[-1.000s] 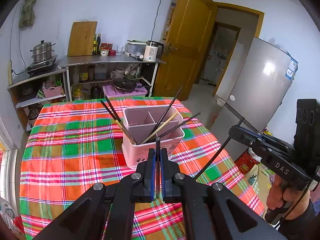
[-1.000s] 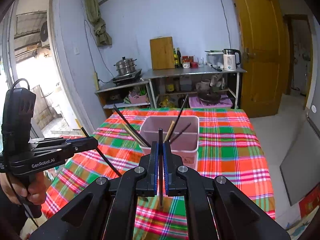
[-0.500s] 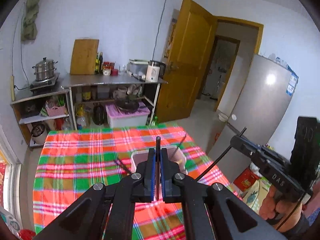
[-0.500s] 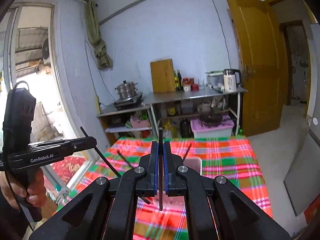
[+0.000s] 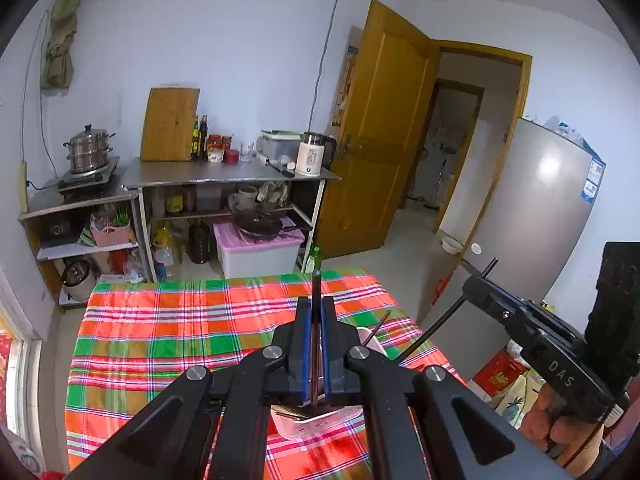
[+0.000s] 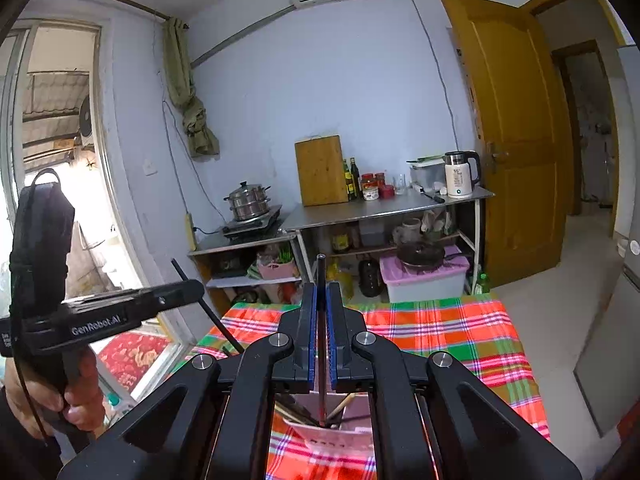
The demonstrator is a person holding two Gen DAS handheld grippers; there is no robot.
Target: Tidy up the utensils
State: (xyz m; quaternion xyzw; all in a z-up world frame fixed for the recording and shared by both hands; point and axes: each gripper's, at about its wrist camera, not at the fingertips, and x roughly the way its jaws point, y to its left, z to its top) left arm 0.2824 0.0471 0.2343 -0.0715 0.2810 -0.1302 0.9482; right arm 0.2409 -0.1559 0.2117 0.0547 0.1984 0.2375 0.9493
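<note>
Gripping one dark chopstick [image 5: 316, 308] apiece, left hand-held gripper [image 5: 315, 344] and right hand-held gripper [image 6: 321, 340] both clamped shut. Now raised well above the pink utensil holder [image 6: 332, 434], which a second ago sat in full view mid-surface [image 5: 168, 332]. Probably lining up each stick for lowering into a compartment.

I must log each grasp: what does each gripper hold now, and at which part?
Each holds one dark chopstick along its upper part: left gripper, chopstick; right gripper, chopstick, lower end in the pink holder.
</note>
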